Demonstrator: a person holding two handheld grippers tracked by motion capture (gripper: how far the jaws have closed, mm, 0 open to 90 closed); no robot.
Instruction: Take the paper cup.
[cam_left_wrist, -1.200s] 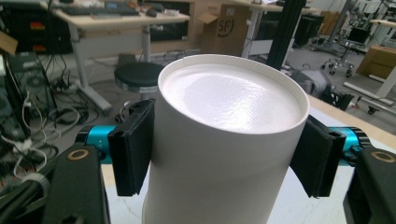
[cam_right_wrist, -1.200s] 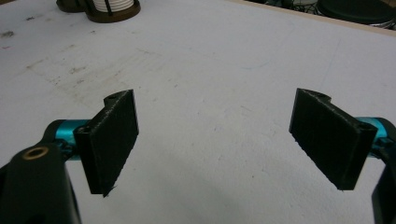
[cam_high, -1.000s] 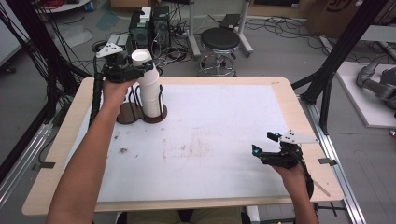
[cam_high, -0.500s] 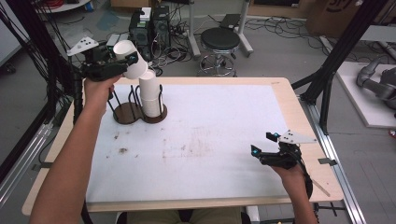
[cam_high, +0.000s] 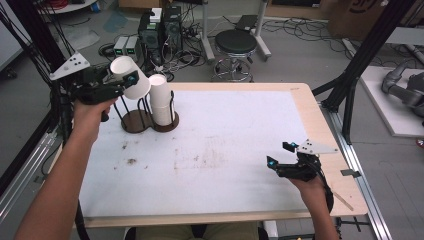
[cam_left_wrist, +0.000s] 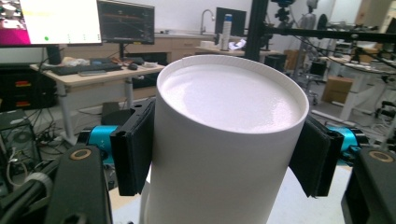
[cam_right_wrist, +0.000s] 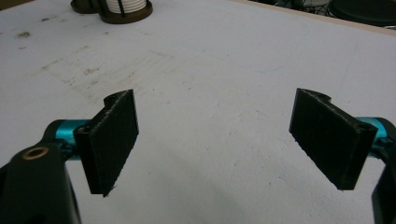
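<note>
Near the front edge of the white-topped wooden desk, the right gripper rests low over the bare surface, its black fingers spread wide with nothing between them. Farther back on the left, the left gripper is raised above the desk, its fingers pinching a white paper cup by the sides, tilted. Just beside it, a stack of white paper cups stands upright in a dark brown wire-sided double holder.
</note>
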